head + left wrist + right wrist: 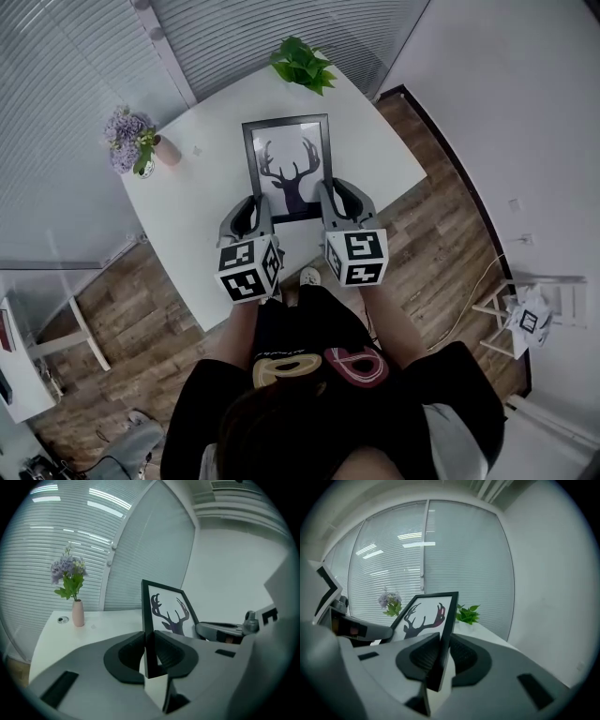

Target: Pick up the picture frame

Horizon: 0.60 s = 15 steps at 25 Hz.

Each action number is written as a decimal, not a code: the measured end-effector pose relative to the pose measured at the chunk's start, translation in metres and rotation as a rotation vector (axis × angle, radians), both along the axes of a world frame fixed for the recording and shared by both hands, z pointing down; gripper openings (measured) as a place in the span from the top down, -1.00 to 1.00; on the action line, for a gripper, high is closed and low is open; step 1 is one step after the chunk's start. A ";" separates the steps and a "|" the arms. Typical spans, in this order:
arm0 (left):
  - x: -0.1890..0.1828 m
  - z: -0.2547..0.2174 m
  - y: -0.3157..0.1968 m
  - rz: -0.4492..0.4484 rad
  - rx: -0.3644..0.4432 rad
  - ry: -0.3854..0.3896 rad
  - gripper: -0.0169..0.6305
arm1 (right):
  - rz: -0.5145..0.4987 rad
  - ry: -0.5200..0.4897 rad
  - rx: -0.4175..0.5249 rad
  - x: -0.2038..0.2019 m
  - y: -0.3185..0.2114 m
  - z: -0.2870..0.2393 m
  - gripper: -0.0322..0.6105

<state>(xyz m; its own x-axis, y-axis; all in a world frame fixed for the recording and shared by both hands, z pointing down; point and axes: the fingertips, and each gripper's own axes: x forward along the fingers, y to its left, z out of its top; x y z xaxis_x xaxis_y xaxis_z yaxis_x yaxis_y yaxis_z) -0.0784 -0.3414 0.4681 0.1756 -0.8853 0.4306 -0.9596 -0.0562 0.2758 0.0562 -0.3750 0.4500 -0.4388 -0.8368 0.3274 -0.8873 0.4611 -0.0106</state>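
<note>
1. Left tongs [149,641]: jaws narrow, clamped on the left side edge of the picture frame [289,150] close to its near corner; pads press both faces of the black moulding.
2. Right tongs [440,651]: jaws narrow too, clamped on the frame's right side edge near the other near corner; the two tongs sit side by side with the frame spanning between them.
3. We see the frame held by both tongs, its deer print facing up and its far end tilted up ahead of the jaws.
4. White table [197,187] lies under and ahead of both tongs.
5. Pink vase of purple flowers [70,581] stands ahead and to the left of the left tongs, well apart from the frame.
6. Green plant [468,614] sits past the frame's far edge, ahead of the right tongs; blinds behind it.
7. Nothing stands between the tongs and the frame.
</note>
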 end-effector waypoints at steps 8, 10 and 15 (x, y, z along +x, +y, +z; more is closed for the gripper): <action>0.005 -0.045 0.004 0.008 0.128 -0.032 0.71 | 0.002 -0.006 0.127 0.005 0.007 -0.045 0.66; 0.006 -0.056 0.005 0.014 0.160 -0.042 0.71 | 0.010 -0.015 0.149 0.007 0.008 -0.054 0.66; 0.008 -0.072 0.006 0.018 0.212 -0.038 0.71 | 0.014 -0.009 0.210 0.008 0.012 -0.076 0.66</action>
<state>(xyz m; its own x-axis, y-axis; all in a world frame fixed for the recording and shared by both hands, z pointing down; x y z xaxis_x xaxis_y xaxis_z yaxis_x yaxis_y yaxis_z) -0.0704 -0.3349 0.3957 0.1789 -0.9536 0.2420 -0.9675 -0.1257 0.2195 0.0647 -0.3629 0.3743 -0.4284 -0.8925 0.1409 -0.8941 0.4412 0.0767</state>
